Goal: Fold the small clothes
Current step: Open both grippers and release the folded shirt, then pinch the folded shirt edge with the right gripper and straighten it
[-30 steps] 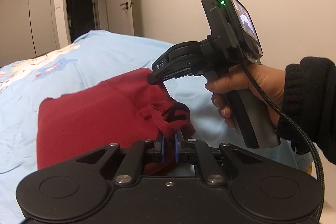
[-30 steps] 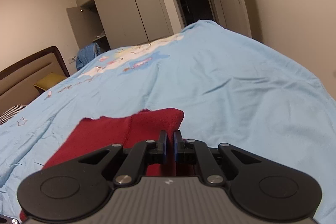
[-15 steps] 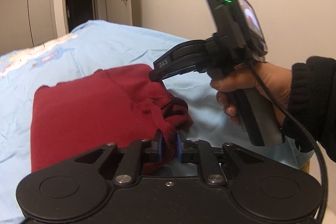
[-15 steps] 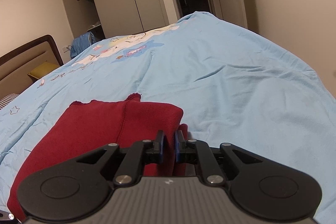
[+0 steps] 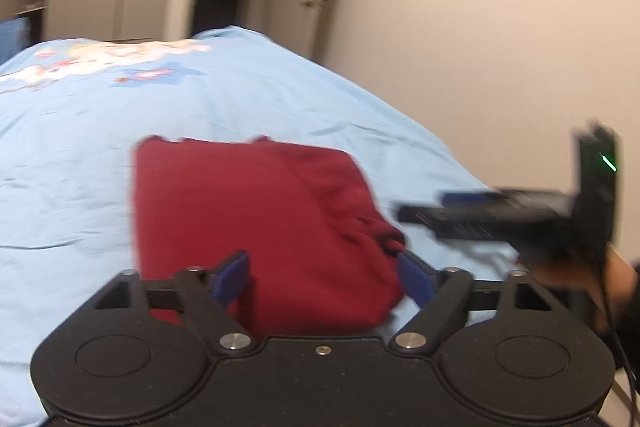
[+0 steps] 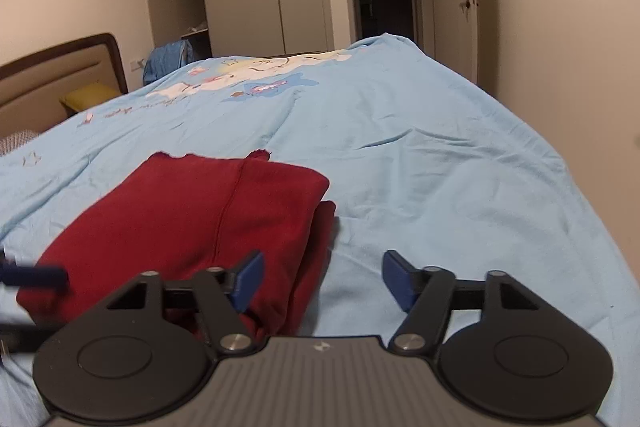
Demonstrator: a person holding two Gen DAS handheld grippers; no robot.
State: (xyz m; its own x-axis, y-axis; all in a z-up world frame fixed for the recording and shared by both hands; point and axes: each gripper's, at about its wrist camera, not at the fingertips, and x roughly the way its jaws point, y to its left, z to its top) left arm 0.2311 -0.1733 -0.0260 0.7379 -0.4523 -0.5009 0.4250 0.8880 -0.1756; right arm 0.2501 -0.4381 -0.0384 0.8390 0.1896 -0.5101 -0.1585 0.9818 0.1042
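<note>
Just in front of the left gripper [image 5: 324, 277], the folded red garment [image 5: 256, 227] is lying on the light blue bedspread [image 5: 80, 155], and the blue fingers are standing wide apart, holding nothing. The picture is blurry. The right gripper [image 5: 404, 214] is showing off to its right.

In the right wrist view, the right gripper [image 6: 322, 277] is also standing wide and empty, the red garment [image 6: 192, 223] sitting ahead and left. It is looking soft, light and floppy, so pinching a folded edge is probably best.

No lettering is legible on anything in view.
</note>
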